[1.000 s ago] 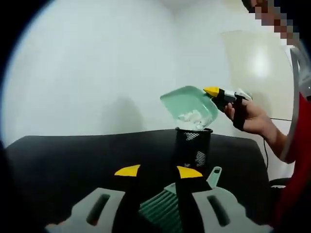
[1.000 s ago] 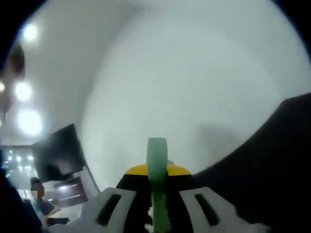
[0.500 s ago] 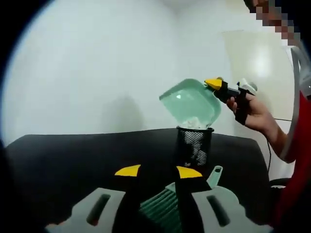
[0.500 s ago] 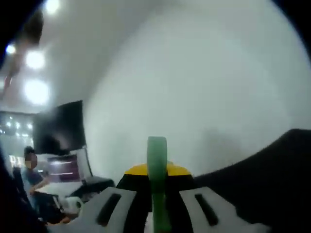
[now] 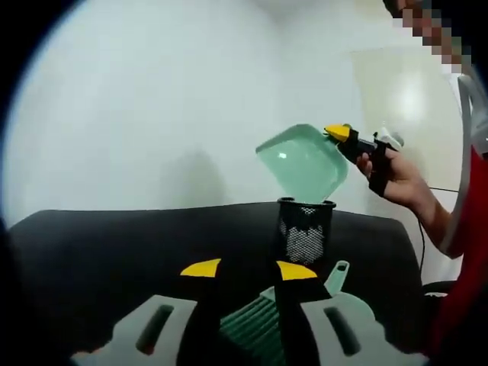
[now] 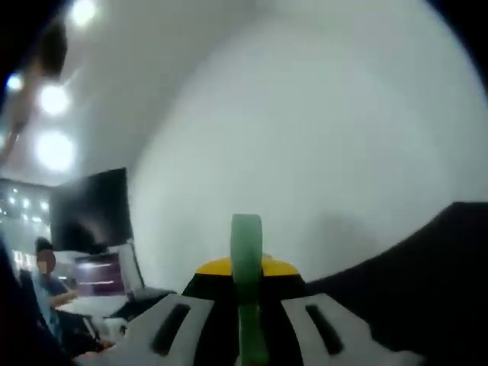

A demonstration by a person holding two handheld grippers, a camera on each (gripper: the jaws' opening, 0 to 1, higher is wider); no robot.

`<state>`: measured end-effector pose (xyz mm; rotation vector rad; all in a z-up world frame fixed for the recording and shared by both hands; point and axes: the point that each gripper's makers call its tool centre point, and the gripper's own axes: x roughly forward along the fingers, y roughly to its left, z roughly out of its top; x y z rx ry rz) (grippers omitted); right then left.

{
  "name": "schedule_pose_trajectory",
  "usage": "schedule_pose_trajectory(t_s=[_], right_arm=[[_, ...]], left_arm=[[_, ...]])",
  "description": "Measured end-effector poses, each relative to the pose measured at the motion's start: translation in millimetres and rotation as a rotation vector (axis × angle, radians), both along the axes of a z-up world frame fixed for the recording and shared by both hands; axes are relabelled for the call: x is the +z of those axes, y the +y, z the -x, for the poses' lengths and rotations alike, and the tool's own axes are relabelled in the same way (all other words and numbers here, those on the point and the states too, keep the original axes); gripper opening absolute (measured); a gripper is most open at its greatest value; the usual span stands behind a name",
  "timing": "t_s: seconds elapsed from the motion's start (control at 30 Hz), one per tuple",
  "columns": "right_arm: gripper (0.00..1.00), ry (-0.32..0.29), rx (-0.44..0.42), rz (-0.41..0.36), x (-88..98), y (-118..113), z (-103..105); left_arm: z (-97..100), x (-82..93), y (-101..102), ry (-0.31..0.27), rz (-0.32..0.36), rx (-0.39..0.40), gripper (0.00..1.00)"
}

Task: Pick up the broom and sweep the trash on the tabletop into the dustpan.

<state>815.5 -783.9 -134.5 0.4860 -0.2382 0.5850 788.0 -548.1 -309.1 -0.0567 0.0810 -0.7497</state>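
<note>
Currently the right gripper (image 5: 341, 136) clamps the handle of the mint-green plastic dustpan (image 5: 303, 162), tipped over the black mesh bin (image 5: 306, 232) on the black tabletop (image 5: 114, 244). Risk: scraps missing the bin if it drifts sideways. Left gripper (image 5: 248, 268) is closed on the green-bristled broom (image 5: 255, 324), low, near the bin.

You're in an office: black bench (image 5: 114, 244) w/ mesh bin (image 5: 304, 236), plain white wall (image 5: 152, 99), big dark screen (image 6: 91, 221), person (image 6: 47, 274) at desk.
</note>
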Motion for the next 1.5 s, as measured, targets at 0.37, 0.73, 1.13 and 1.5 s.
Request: schedule_pose_trajectory(t_s=[0.37, 0.73, 1.13, 1.5], right_arm=[[0.12, 0.119, -0.041, -0.299, -13.7, -72, -1], [0.12, 0.313, -0.071, -0.440, -73.4, -116, 5], [0.12, 0.571, -0.011, -0.545, -147.9, -109, 26], [0.12, 0.680, -0.014, -0.588, -182.6, -108, 45]], left_arm=[[-0.8, -2.9, 1, 0.008, -0.012, 0.007, 0.23], [-0.9, -4.6, 1, 0.014, -0.015, 0.011, 0.23], [-0.7, -4.9, 1, 0.016, -0.015, 0.011, 0.23], [-1.0, -6.5, 1, 0.020, -0.023, 0.012, 0.22]])
